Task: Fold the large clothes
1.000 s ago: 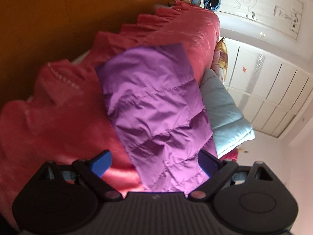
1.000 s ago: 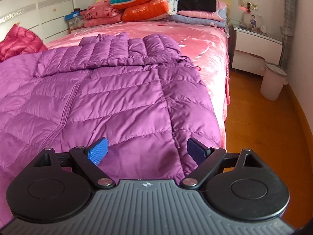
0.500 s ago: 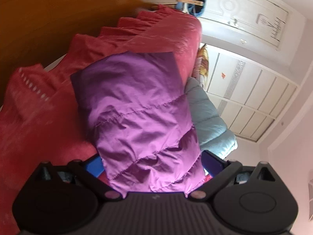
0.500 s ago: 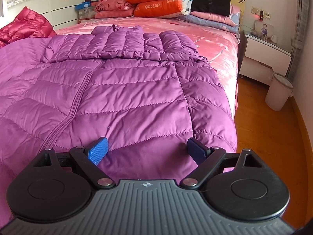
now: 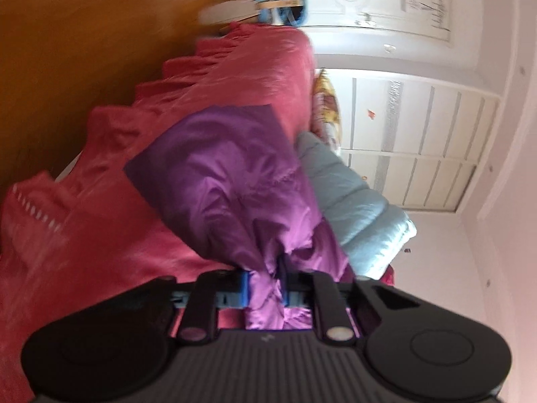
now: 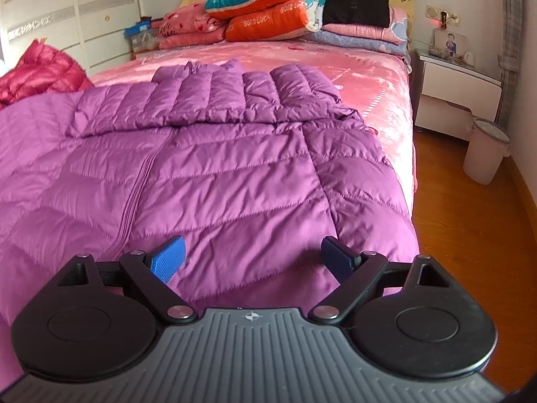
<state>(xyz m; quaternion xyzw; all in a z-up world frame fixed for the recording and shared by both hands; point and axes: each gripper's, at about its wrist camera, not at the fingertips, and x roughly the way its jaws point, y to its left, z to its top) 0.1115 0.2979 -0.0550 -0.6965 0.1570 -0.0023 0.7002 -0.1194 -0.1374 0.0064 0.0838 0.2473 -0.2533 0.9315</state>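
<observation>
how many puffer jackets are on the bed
3: the purple jacket spread across the bed's foot, a red jacket at the far left edge, and a light blue jacket beside the purple one in the left wrist view. Others may be hidden.

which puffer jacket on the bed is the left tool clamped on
The purple jacket: its fabric is bunched between the shut left tool. The light blue jacket lies beside it, untouched.

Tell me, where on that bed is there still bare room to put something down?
The pink bedspread lies bare between the purple jacket and the pile of pillows and quilts at the headboard, and in a narrow strip down the side facing the nightstand. The near half is crowded: the jacket covers it almost edge to edge.
</observation>
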